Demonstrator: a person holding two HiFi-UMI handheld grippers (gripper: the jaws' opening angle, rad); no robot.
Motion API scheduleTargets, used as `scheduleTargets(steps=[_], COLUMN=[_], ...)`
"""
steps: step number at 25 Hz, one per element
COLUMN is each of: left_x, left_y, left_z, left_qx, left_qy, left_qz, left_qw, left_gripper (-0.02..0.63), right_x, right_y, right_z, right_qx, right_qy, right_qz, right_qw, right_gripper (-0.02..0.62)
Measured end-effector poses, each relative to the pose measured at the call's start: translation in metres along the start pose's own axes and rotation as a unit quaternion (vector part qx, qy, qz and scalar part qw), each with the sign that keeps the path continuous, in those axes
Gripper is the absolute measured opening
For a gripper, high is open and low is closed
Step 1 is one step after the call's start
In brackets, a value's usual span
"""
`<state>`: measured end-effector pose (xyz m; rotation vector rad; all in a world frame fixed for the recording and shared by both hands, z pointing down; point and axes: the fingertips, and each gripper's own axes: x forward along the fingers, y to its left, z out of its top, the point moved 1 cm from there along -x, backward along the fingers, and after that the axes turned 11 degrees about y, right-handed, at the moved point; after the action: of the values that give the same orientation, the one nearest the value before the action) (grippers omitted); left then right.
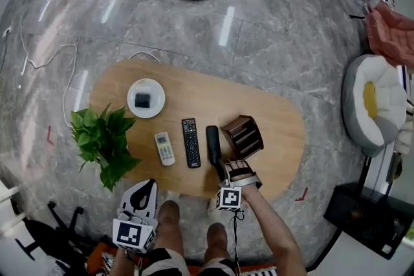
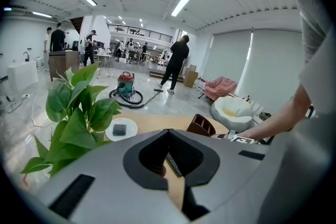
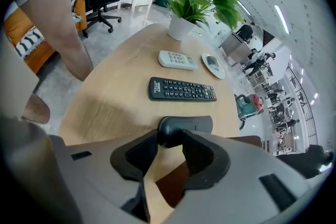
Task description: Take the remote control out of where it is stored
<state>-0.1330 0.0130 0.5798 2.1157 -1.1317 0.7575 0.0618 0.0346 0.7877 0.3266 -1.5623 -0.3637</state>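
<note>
the right gripper (image 3: pixel 170 135), spread around the black remote (image 1: pixel 212 144) near the front edge of the table (image 1: pixel 284 129), could knock it off when pulling away; the left gripper (image 1: pixel 146 184) is pressed together.

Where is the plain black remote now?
Head view: the plain black remote lies on the wooden table between the buttoned black remote and brown slotted holder, near end between the right gripper's jaws.
</note>
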Motion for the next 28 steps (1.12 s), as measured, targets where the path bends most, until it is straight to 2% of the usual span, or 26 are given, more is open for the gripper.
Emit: scheduleTargets(steps=[9,12,17,28], left_x=[0.004,0.004,0.002,0.003], left_y=[-0.001,-0.001,0.002,0.001], left_z=[-0.001,-0.006,-0.007,-0.004], left_qx=[-0.003,0.003,0.001,0.0], left_qy=[-0.001,0.009,0.011,0.004], left_qz=[-0.005,-0.008,-0.002,-0.003], left_qw=[1.0,0.9999,0.9999,1.0], left_gripper=[0.006,0.006,0.005,0.006], right_x=[0.009,0.012,0.018,0.013], right_y=[0.004,0.011,0.023,0.014], right_z=[0.006,0.007,0.004,0.006], right_qx=[-0.017,-0.021,-0.011,0.015], right_qy=[0.002,0.007,0.012,0.006], right_qz=[0.01,0.028,0.049,0.046], right_qw=[1.0,0.999,0.999,0.999], right_gripper=[0.146,0.146,0.144,0.144])
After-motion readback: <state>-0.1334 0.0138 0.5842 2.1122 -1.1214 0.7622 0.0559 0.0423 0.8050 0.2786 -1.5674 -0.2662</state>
